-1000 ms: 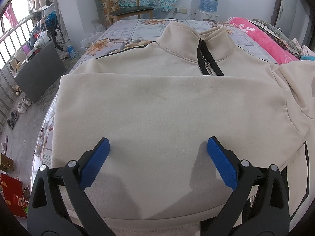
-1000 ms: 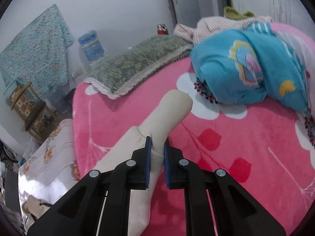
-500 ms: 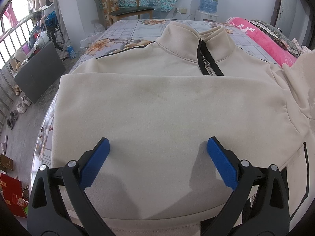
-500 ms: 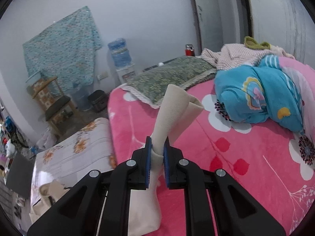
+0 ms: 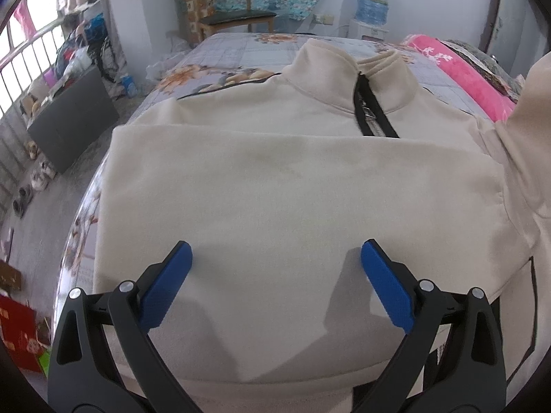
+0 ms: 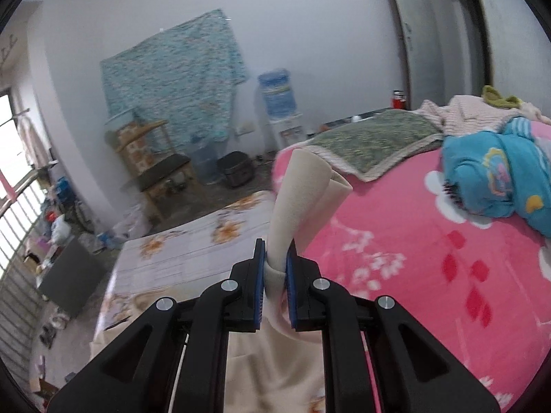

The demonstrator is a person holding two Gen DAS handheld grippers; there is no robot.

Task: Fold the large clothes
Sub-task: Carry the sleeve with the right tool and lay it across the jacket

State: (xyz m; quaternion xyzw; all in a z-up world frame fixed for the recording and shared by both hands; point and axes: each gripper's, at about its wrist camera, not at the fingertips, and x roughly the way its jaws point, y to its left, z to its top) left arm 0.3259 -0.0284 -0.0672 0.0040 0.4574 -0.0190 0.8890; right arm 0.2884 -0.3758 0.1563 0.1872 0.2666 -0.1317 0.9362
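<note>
A cream sweatshirt [image 5: 292, 189] with a black zip collar lies flat on the bed, its left sleeve folded across the chest. My left gripper [image 5: 275, 258] is open and hovers just above the sweatshirt's lower front, holding nothing. My right gripper [image 6: 275, 254] is shut on the cream right sleeve [image 6: 303, 186] and holds its cuff up in the air above the bed. The raised sleeve also shows at the right edge of the left wrist view [image 5: 530, 130].
A floral bedsheet [image 5: 241, 51] covers the bed under the sweatshirt. A pink blanket [image 6: 430, 258] lies to the right with a blue bundle [image 6: 499, 182] and a green pillow [image 6: 375, 141] on it. A wooden chair [image 5: 234, 17] and a water dispenser [image 5: 372, 3] stand by the far wall.
My right gripper has lifted the sleeve off the pink blanket and swung it left toward the sweatshirt's body. My left gripper has not moved.
</note>
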